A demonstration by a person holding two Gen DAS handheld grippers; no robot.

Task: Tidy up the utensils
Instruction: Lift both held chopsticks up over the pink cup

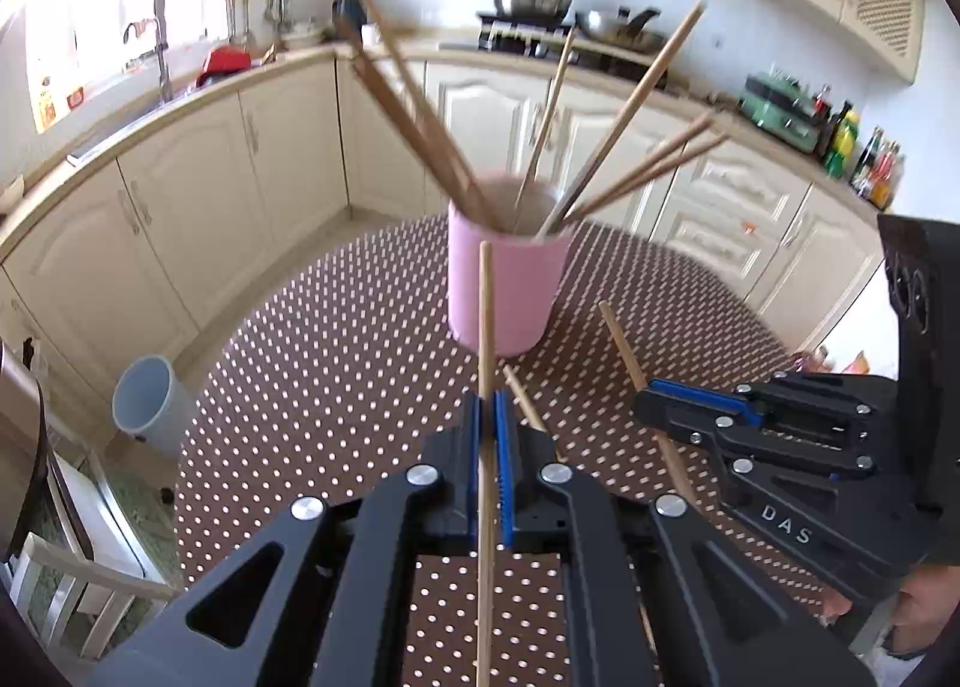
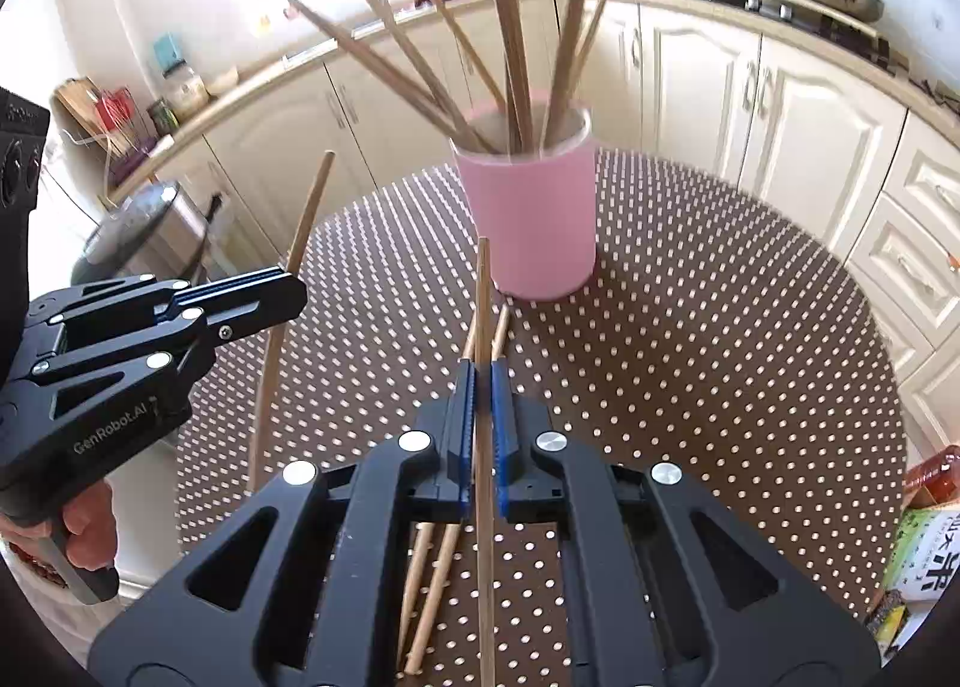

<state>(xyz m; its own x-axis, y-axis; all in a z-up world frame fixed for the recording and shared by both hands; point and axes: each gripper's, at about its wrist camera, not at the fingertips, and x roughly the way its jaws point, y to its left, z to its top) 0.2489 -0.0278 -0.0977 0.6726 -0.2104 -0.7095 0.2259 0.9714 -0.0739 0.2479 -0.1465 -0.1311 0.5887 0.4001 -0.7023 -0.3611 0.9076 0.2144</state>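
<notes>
Two views showed the same moment. From the left wrist, the left gripper [image 1: 487, 423] filled the lower middle of the frame, its jaws clamped together on one chopstick [image 1: 485, 327] that ran straight up the centre, its tip pointing at the pink cup [image 1: 510, 291] just above. Holding the stick along the jaws probably kept it aimed at the cup mouth. The cup stood on the dotted table [image 1: 336, 339] at frame centre, already carrying a fan of chopsticks leaning against its rim. At the right edge, the right gripper [image 1: 645, 402] was pinched shut on a second stick [image 1: 621, 342], tilted up-left. A loose stick [image 1: 525, 399] lay on the table beside the left jaws.

From the right wrist, the right gripper [image 2: 482, 393] sat low and central, its jaws closed on its stick [image 2: 482, 297], again lined up with the cup [image 2: 531, 219] in the upper middle. Two more sticks [image 2: 429, 579] lay on the table [image 2: 720, 357] under the jaws, waiting to be gathered. At the left edge, the left gripper [image 2: 297, 291], held by a hand [image 2: 90, 525], gripped its chopstick [image 2: 309, 207] steeply upright.
</notes>
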